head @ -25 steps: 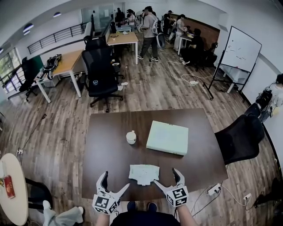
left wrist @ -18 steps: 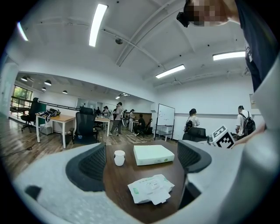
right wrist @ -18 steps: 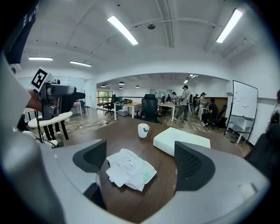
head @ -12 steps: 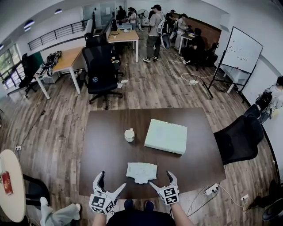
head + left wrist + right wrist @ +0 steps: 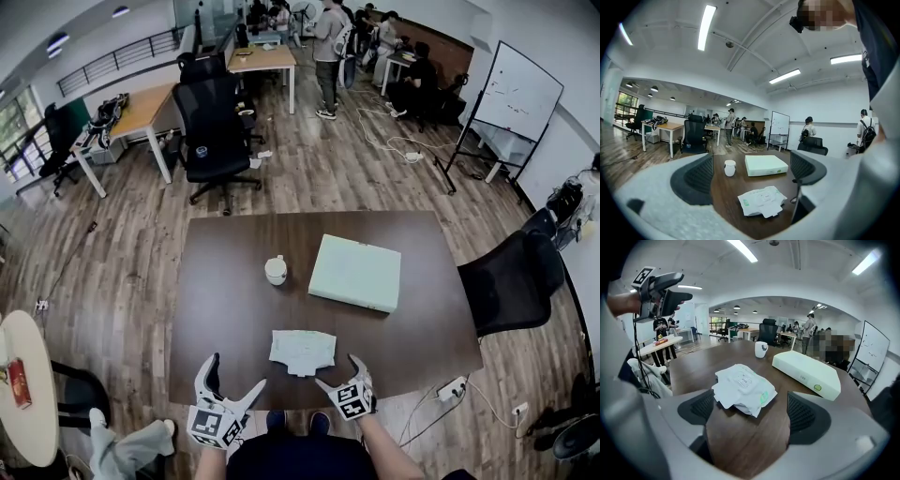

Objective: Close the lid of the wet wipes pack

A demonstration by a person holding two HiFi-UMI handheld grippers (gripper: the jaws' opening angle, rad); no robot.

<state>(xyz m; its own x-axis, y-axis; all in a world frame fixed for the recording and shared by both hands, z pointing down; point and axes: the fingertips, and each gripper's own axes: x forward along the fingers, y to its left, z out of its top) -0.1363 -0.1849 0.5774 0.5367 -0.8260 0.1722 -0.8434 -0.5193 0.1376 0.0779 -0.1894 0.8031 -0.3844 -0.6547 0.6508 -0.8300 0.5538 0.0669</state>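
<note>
I'm in an open-plan office: light-topped desks (image 5: 141, 117) and black swivel chairs (image 5: 214, 131) stand on a wood-plank floor (image 5: 122, 253), with a whiteboard (image 5: 518, 91) on a stand near the right wall, people (image 5: 330, 37) gathered round the far desks, and strip lights (image 5: 704, 26) overhead.

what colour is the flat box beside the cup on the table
Pale mint green; the box shows best in the right gripper view.
</note>
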